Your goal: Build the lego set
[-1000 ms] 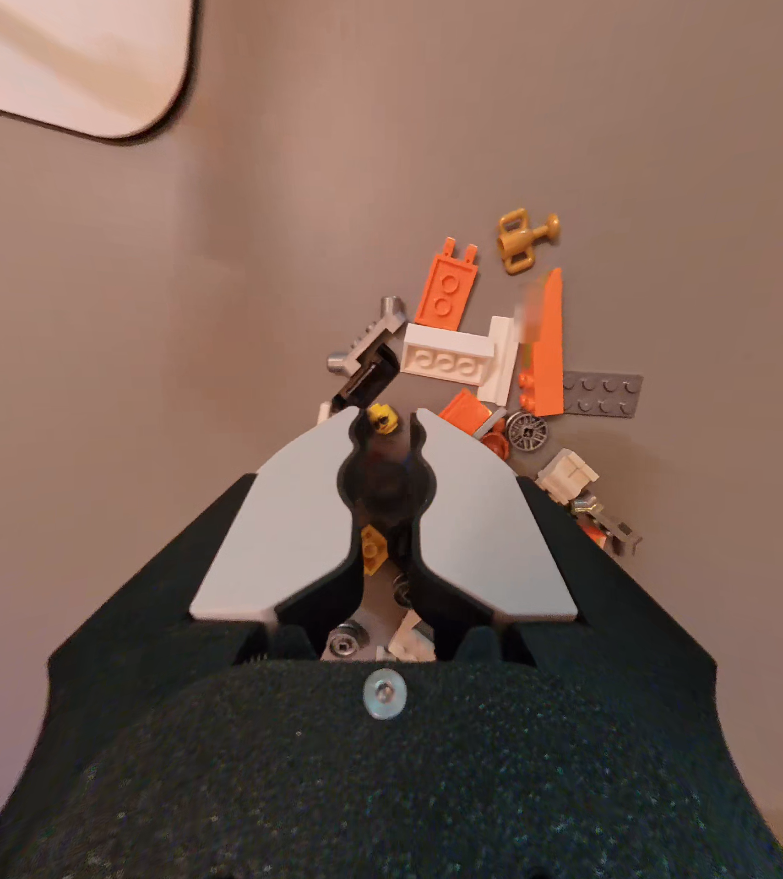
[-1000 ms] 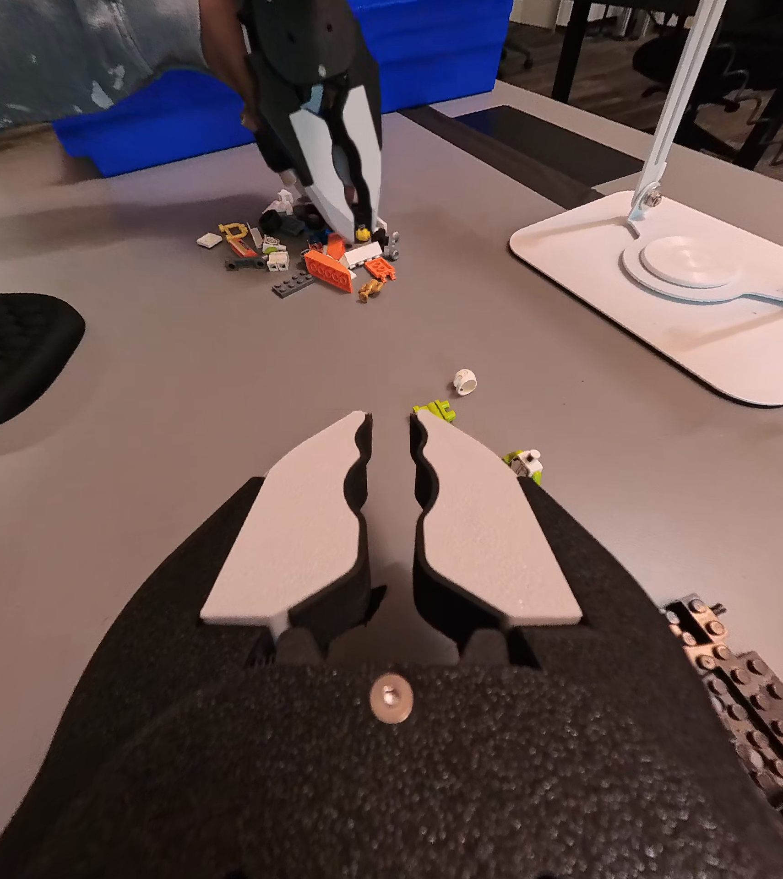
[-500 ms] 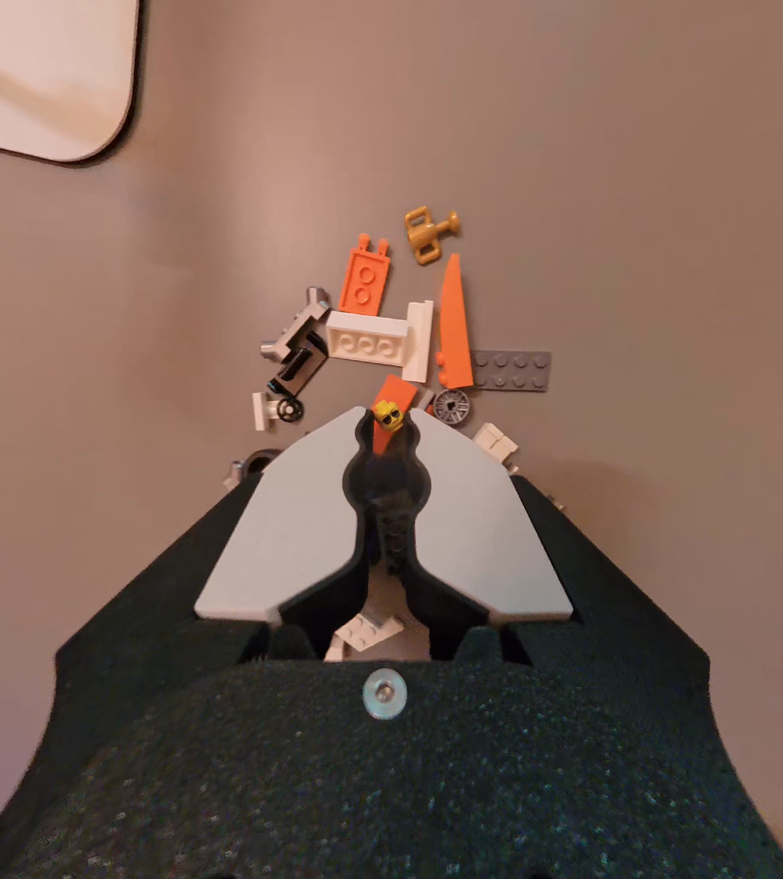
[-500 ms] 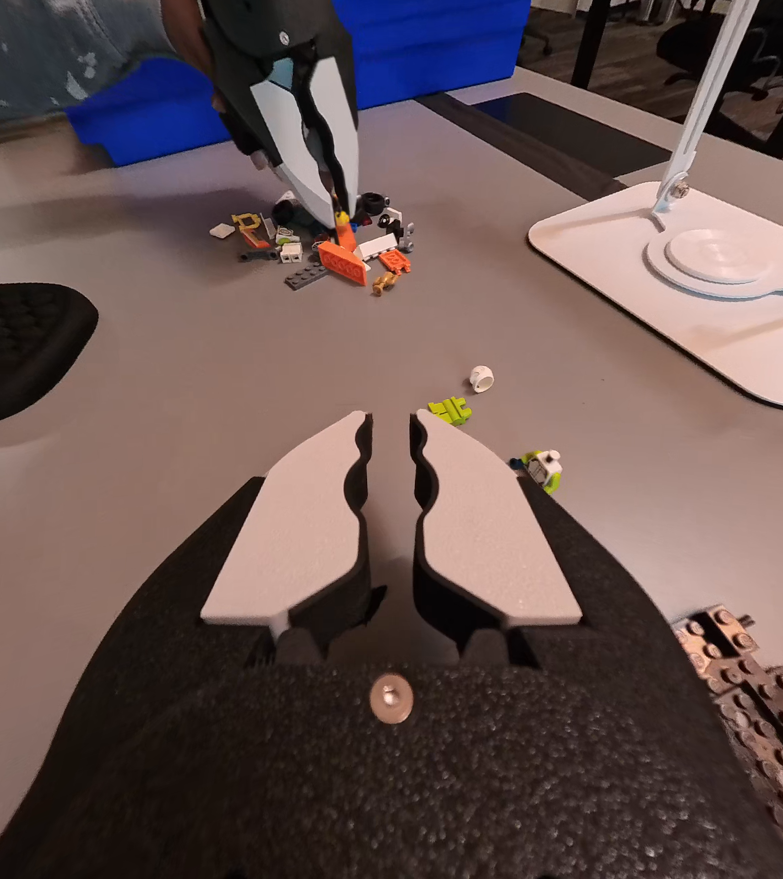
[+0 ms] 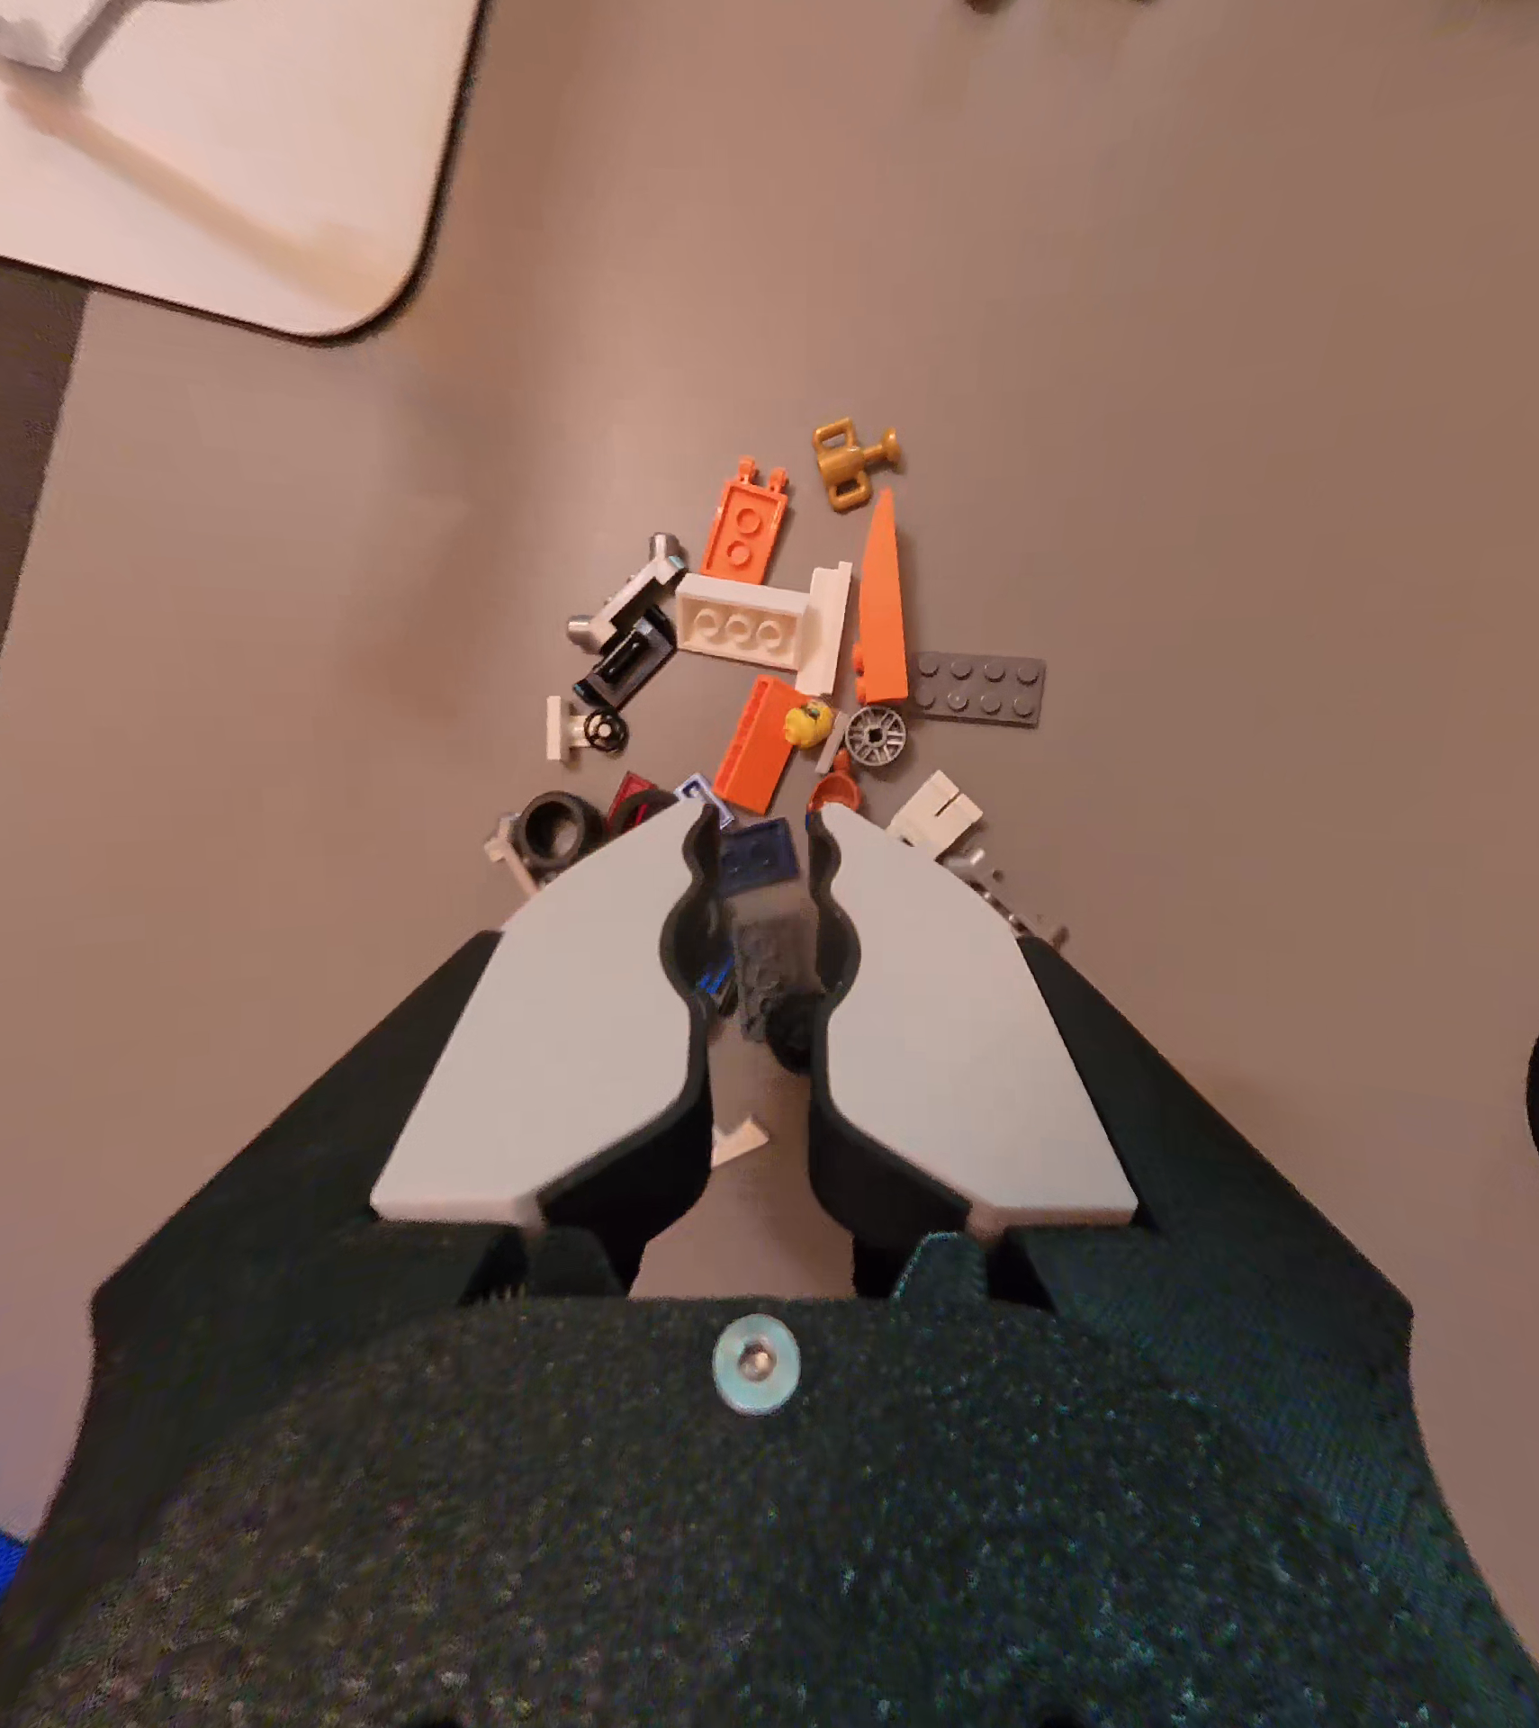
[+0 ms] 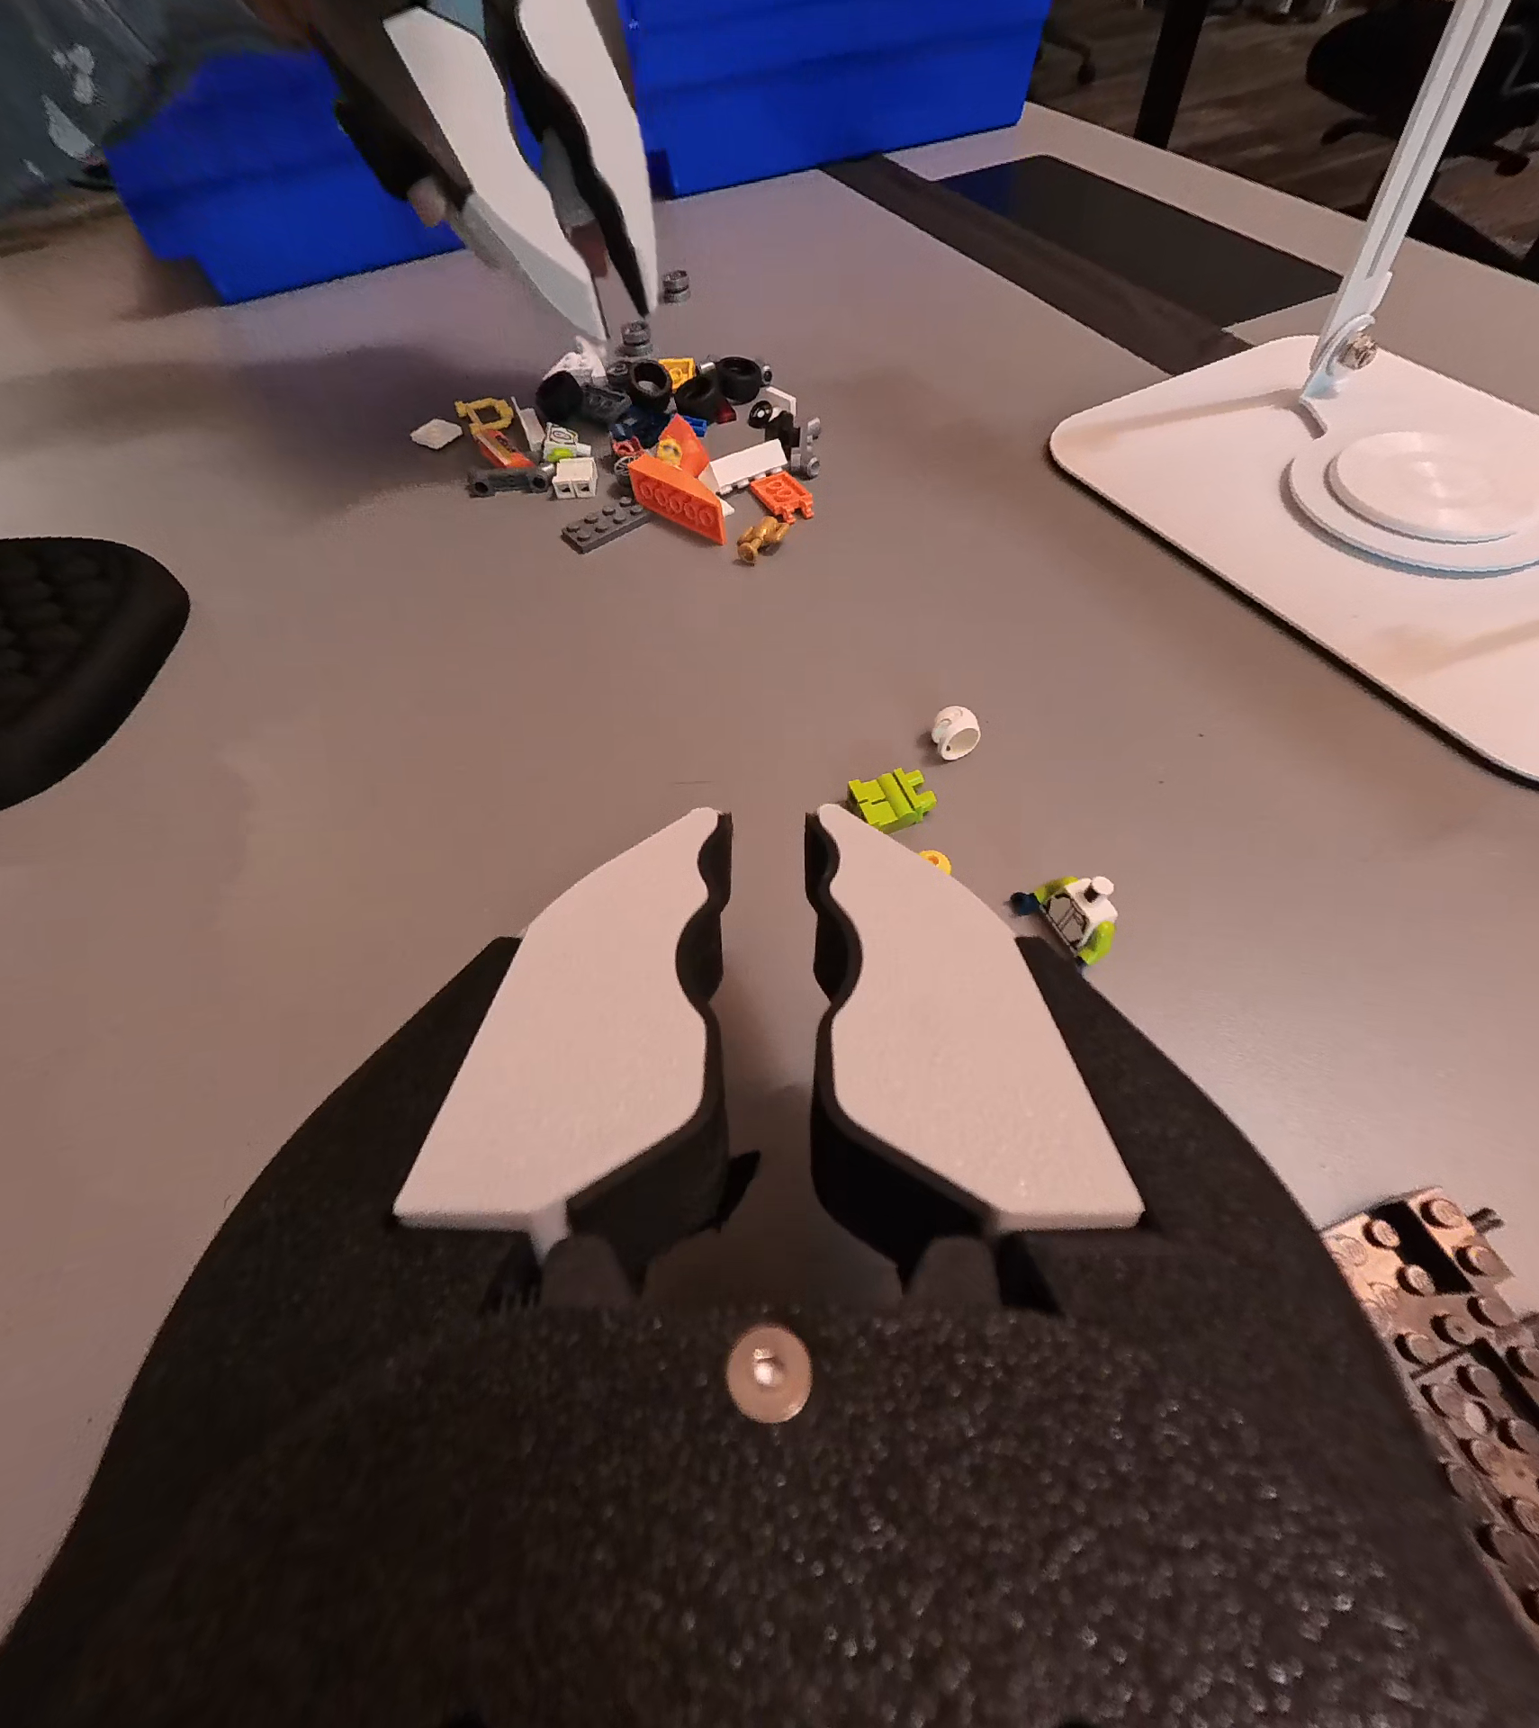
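The grey table (image 6: 373,748) is being used as the work surface. The loose lego pile (image 6: 654,449) is being kept together at its far side, seemingly for sorting. The left gripper (image 5: 755,823) is being held above it, jaws apart and empty. The right gripper (image 6: 768,823), slightly parted and empty, is being kept near the minifigure torso (image 6: 1074,916), probably for assembly.

A loose heap of lego pieces (image 6: 644,449), orange, white, grey and black, lies at upper centre; a lime legs piece (image 6: 889,797) and minifigure torso (image 6: 1074,916) lie apart at centre right.
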`<state>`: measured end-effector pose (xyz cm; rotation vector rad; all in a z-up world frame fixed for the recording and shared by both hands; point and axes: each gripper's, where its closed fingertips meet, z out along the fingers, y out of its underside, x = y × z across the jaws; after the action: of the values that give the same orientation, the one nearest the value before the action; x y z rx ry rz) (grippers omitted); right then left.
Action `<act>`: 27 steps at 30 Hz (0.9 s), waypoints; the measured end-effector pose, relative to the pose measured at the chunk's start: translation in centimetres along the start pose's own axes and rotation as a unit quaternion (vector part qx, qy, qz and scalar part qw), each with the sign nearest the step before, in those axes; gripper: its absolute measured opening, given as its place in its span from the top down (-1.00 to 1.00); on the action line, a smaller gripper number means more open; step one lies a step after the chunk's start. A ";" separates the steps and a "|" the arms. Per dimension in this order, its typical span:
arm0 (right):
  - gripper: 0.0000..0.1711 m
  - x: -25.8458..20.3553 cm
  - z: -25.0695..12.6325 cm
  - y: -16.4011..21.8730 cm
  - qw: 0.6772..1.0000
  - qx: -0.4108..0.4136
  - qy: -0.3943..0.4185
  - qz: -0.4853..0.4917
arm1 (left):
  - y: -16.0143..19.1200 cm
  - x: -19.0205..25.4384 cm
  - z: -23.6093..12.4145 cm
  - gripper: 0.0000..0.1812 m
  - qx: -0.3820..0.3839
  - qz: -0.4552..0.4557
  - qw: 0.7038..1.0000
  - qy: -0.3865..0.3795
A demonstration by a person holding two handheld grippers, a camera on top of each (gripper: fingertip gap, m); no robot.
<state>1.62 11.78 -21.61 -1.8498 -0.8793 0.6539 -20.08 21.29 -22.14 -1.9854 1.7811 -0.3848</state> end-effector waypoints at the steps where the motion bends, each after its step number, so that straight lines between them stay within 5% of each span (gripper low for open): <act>1: 0.83 0.0 0.0 0.0 1.000 0.000 0.000 0.000 | 0.1 -0.2 -0.4 0.81 0.006 -0.002 1.000 -0.006; 8: 0.83 -0.1 0.1 0.2 1.000 -0.004 -0.004 0.001 | 2.6 -0.8 -1.2 0.82 0.000 -0.021 0.999 -0.027; 14: 0.83 -0.1 0.1 0.2 1.000 -0.004 0.000 0.000 | 4.6 0.7 -0.8 0.81 -0.027 -0.027 0.999 0.026; 27: 0.83 0.0 0.2 0.4 1.000 -0.009 -0.001 0.003 | 5.3 2.7 0.6 0.73 -0.046 0.019 0.998 0.047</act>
<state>1.58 11.77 -22.08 -1.8688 -0.8837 0.6528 -24.03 18.36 -25.49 -2.0221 1.9240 -0.3967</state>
